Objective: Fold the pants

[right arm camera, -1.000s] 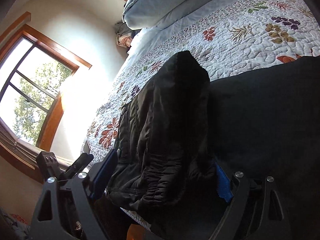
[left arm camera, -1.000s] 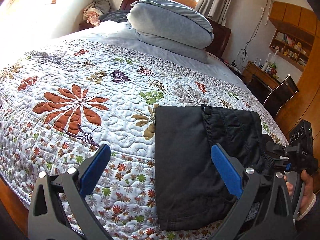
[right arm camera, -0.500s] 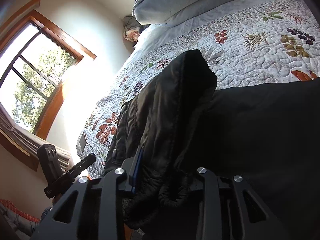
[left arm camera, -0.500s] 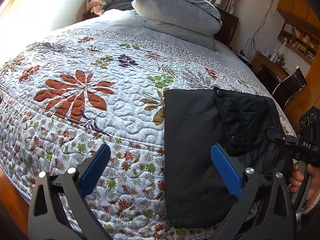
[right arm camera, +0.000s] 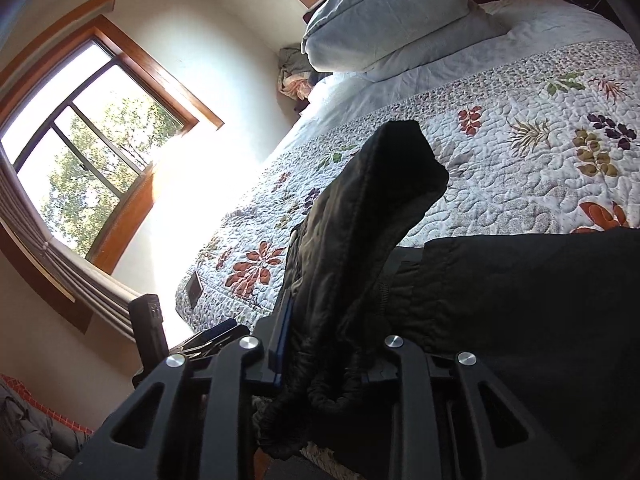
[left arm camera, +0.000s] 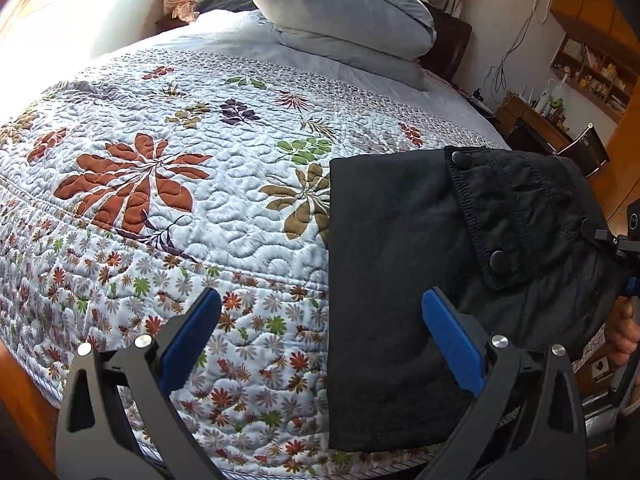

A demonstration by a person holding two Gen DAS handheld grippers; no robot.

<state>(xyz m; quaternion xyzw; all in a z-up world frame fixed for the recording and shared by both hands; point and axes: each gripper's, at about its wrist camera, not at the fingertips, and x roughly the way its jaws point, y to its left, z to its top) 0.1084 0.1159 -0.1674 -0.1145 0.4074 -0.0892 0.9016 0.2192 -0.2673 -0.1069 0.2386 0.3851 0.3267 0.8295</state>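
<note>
- Left gripper (left arm camera: 320, 320): blue-padded fingers (left arm camera: 450, 340) spread wide, holding nothing, hovering over the near edge of the bed.
- Right gripper (right arm camera: 328, 356): jaws closed tight on a bunched fold of the pants (right arm camera: 360, 240), which rises from the clamp.
- Pants (left arm camera: 392, 272): black, folded, lying on the quilt (left arm camera: 200, 208) at the near right corner of the bed, with a snap-buttoned flap on top.
- Pillows (left arm camera: 344, 16): stacked at the far headboard end.
- Window (right arm camera: 88, 152): on the far wall.
</note>
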